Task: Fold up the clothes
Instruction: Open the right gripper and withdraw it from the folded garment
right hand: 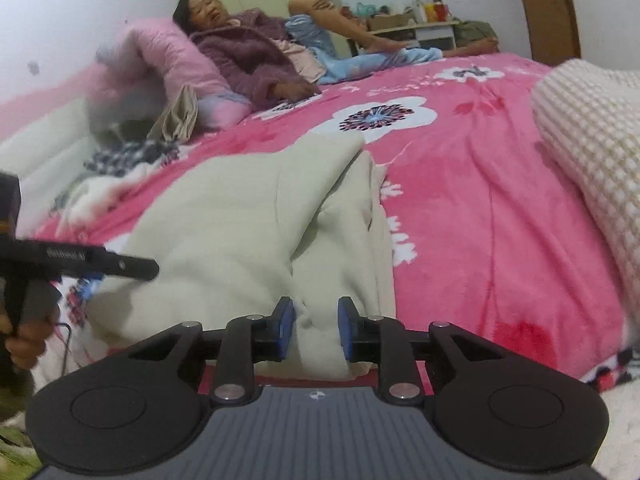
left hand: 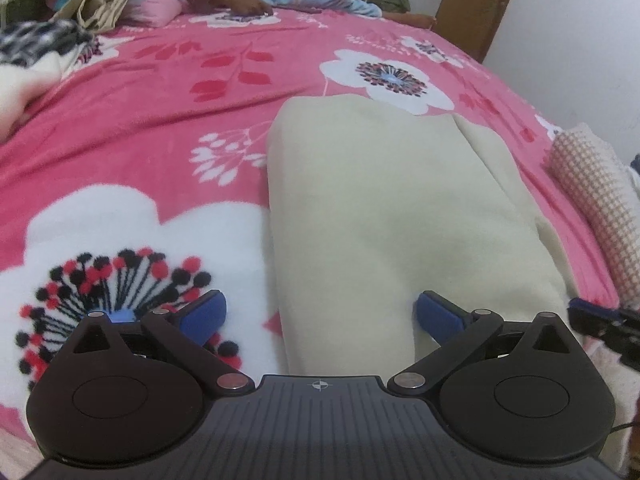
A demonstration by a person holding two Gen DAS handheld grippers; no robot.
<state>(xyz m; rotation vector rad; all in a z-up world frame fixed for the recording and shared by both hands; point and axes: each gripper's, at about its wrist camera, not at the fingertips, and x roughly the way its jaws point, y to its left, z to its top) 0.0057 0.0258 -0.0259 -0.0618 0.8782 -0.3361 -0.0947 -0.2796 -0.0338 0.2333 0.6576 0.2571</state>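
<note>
Now I am in the middle of the folding. The cream garment (left hand: 392, 208) lies on the pink flowered blanket (left hand: 160, 120) of the bed, and in the left wrist view it fills the centre and lower right of the frame as a long, already narrowed shape with one flap laid over the other.

My right gripper (right hand: 315, 328) has its fingers (right hand: 285, 326) nearly closed, and a bunched ridge of the cream cloth, at its near edge, is pinched between the blue pads, at the lower centre of the right wrist view. My left gripper (left hand: 320, 314) has its fingers spread wide. They hover over the near end of the garment and hold nothing, one pad over the blanket and the other over the cloth.

I judge that the next move is for the left fingers to close on the near left corner, so that both ends can be carried together toward the far end, in the upper centre of the frame. The cloth looks thick and soft, so the fingers must take every layer.

A waffle-pattern blanket (right hand: 592, 152) lies at the right edge, apart from the garment.
</note>
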